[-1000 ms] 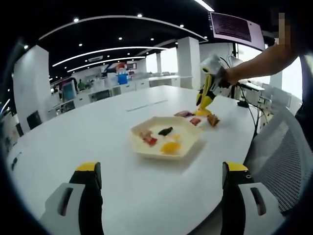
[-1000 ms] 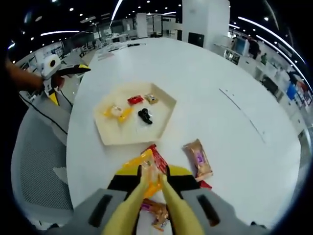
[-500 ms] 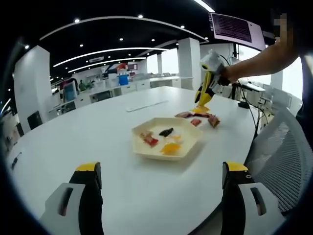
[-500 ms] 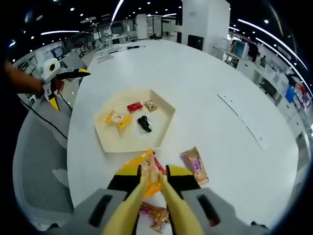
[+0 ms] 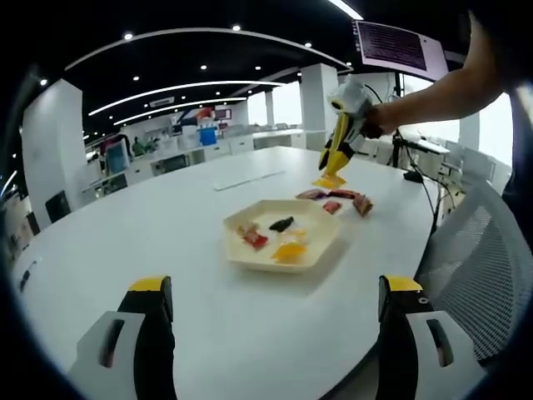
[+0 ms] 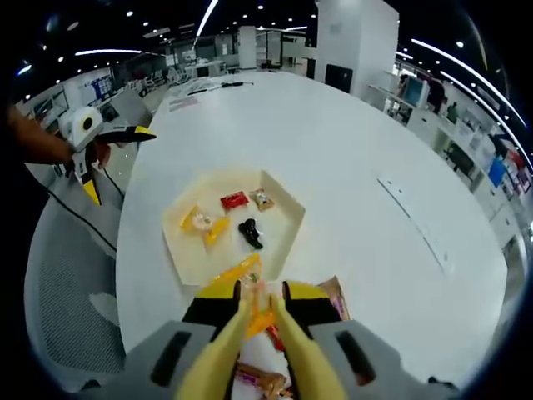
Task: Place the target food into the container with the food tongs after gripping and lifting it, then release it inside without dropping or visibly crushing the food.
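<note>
Carrying the orange snack packet toward the tray.
Our left gripper hangs released over the worktop; tongs in the right gripper pinch the packet, which could slip.

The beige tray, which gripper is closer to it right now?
Right. The right gripper hangs just beyond the beige tray, holding an orange packet; the left gripper waits farther back.
</note>
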`<state>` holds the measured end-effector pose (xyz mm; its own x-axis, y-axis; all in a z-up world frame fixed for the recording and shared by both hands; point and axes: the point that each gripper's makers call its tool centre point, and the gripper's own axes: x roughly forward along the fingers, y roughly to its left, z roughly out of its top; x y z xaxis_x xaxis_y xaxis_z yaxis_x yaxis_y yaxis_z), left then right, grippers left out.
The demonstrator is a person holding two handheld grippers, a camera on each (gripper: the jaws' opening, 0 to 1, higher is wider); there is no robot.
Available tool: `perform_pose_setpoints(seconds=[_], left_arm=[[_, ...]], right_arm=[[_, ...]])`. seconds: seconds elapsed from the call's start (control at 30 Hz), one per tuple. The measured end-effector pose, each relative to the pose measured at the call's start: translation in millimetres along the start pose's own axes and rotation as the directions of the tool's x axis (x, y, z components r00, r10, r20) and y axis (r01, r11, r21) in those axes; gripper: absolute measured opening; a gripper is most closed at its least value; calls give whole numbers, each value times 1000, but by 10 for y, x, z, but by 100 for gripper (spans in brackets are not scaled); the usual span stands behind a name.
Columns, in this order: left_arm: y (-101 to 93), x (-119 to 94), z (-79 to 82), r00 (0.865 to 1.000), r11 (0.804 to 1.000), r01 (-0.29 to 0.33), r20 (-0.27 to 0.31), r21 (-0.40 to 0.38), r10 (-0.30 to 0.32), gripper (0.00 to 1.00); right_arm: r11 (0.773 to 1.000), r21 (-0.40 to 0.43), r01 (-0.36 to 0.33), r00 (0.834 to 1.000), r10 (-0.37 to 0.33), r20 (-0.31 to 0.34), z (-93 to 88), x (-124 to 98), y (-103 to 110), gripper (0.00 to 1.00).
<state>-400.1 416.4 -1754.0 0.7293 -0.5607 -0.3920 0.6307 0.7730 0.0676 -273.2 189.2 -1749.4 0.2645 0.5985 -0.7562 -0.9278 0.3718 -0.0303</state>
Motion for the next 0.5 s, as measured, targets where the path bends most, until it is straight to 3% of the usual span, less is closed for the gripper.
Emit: perform_pose_setpoints(seconds=[0.5], left_arm=[[-10,1,8,1000,1000,8,6,0,-8,100]], right_arm=[[999,-34,-23,999,24,21,422,192,134,19]])
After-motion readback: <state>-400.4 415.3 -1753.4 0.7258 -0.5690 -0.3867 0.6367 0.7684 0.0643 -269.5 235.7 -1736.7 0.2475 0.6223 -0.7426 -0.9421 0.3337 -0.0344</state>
